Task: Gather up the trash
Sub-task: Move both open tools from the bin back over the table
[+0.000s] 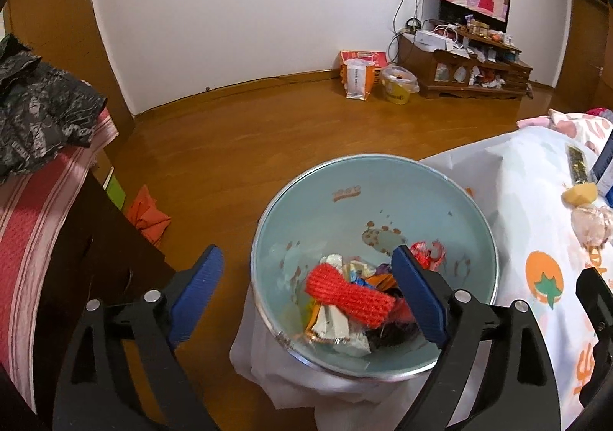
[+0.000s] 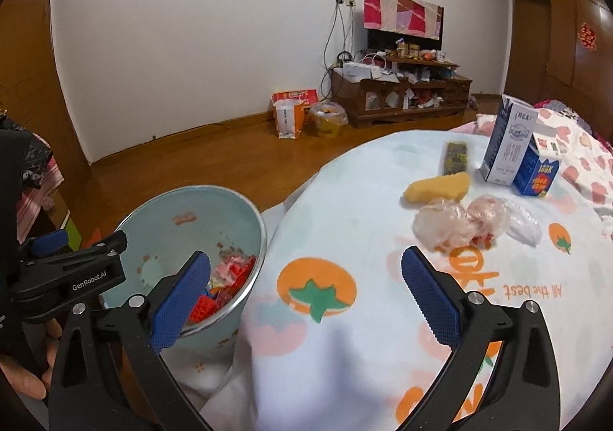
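Left claw [image 1: 306,289]: we see it tilted down over the bin [image 1: 421,178], its blue pads [image 1: 199,289] spread wide with nothing pinched; one pad hangs outside the rim on the floor side, the other over the bin's inside.
Right claw [image 2: 306,300]: we see it angled down over the near edge of the counter [image 2: 345,201], jaws spread wide and empty, one pad above the bin's rim, the other above the cloth.
Hand: in the right wrist view, fingers [image 2: 23,377] of the person's left hand wrap the left claw's handle at the picture's left edge.
Bin: pale blue, standing on the floor just beside the counter's edge, touching the hanging cloth.
Trash in bin: a red mesh piece [image 1: 348,295] lies on top of mixed wrappers [image 1: 337,331] at the bottom.
Trash on counter: crumpled clear plastic bags [image 2: 459,222] lie toward the counter's middle, with a yellow sponge-like piece [image 2: 436,187] just behind them, a dark packet [image 2: 454,157] and two cartons [image 2: 511,151] further back.
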`<move>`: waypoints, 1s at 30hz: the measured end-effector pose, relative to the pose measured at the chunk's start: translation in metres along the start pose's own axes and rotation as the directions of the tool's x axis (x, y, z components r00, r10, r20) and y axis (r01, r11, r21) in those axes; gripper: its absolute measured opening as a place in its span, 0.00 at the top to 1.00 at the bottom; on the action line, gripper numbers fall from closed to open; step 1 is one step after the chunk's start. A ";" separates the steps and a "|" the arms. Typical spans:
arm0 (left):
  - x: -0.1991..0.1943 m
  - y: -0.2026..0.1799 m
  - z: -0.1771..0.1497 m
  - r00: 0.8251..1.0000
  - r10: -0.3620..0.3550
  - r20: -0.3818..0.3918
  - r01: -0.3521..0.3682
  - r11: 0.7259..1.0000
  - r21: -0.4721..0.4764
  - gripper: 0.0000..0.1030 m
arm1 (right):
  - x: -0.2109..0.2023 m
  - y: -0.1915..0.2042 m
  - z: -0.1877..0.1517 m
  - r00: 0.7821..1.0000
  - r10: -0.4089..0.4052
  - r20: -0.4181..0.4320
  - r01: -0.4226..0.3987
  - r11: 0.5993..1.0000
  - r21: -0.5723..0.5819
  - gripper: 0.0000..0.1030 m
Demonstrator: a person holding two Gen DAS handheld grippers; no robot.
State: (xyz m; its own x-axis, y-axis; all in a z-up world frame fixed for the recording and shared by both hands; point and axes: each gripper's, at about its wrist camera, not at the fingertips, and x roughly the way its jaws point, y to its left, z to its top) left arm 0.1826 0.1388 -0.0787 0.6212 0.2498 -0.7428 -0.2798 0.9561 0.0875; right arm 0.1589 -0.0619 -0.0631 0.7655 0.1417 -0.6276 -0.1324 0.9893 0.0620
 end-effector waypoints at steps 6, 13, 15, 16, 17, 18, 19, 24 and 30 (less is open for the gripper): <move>-0.010 0.006 -0.017 1.000 0.020 -0.014 -0.020 1.000 0.003 0.12 | -0.003 0.002 -0.013 0.999 0.005 -0.051 -0.005 1.000 0.001 0.05; -0.027 0.000 -0.037 1.000 0.004 -0.014 -0.004 1.000 0.026 0.11 | -0.023 -0.008 -0.025 0.999 -0.015 -0.033 0.016 1.000 0.013 0.05; -0.033 -0.006 -0.041 1.000 -0.006 -0.009 0.006 0.999 0.041 0.11 | -0.030 -0.013 -0.028 0.999 -0.026 -0.024 0.026 1.000 0.016 0.05; -0.036 -0.007 -0.042 1.000 -0.012 -0.006 0.012 0.999 0.044 0.11 | -0.033 -0.017 -0.030 0.999 -0.034 -0.019 0.035 0.999 0.019 0.05; -0.039 -0.010 -0.043 1.000 -0.018 -0.004 0.019 0.999 0.048 0.11 | -0.037 -0.020 -0.032 0.999 -0.040 -0.014 0.041 0.999 0.024 0.05; -0.042 -0.013 -0.045 1.000 -0.026 -0.001 0.026 0.998 0.053 0.11 | -0.039 -0.024 -0.033 0.999 -0.045 -0.011 0.045 0.999 0.030 0.05; -0.044 -0.016 -0.046 1.000 -0.030 0.001 0.030 0.998 0.057 0.10 | -0.042 -0.028 -0.035 0.999 -0.052 -0.008 0.053 0.998 0.037 0.05; -0.057 -0.035 -0.049 0.998 -0.062 0.026 0.059 0.994 0.093 0.08 | -0.052 -0.055 -0.042 0.995 -0.100 0.002 0.099 0.991 0.089 0.05; -0.069 -0.059 -0.049 0.993 -0.106 0.046 0.100 0.986 0.133 0.08 | -0.053 -0.086 -0.046 0.989 -0.149 -0.012 0.150 0.977 0.152 0.05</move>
State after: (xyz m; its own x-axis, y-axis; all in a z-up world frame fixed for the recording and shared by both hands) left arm 0.1201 0.0574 -0.0648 0.6807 0.1535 -0.7163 -0.1169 0.9880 0.1006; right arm 0.1006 -0.1560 -0.0703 0.7691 -0.0082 -0.6390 0.0811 0.9931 0.0850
